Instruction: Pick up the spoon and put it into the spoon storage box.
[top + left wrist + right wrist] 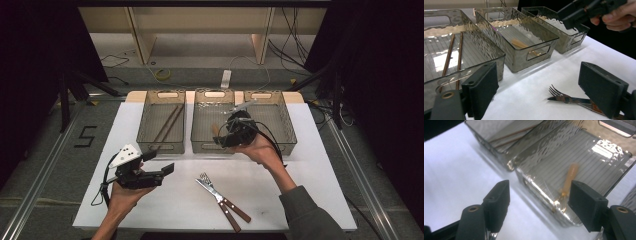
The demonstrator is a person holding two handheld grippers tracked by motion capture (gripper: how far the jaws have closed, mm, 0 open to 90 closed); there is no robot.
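Three clear bins stand in a row at the far side of the white table [150, 200]. Two brown chopsticks [167, 124] [454, 55] lie in the left bin [145, 120]. A light wooden-handled utensil [570, 176] [520, 44] lies in the middle bin [200, 115]. A fork and a knife with wooden handles [220, 197] [564, 97] lie crossed on the table near the front. My right gripper [221, 135] [539, 205] hovers open over the middle bin's front wall, with nothing between its jaws. My left gripper [161, 162] [544, 92] is open above the table, left of the cutlery, holding nothing.
The right bin [287, 125] [571, 37] stands behind my right hand, and I cannot make out anything in it. Bare white table surface spreads at the front left and front right. Cables and shelf legs lie on the floor beyond the table.
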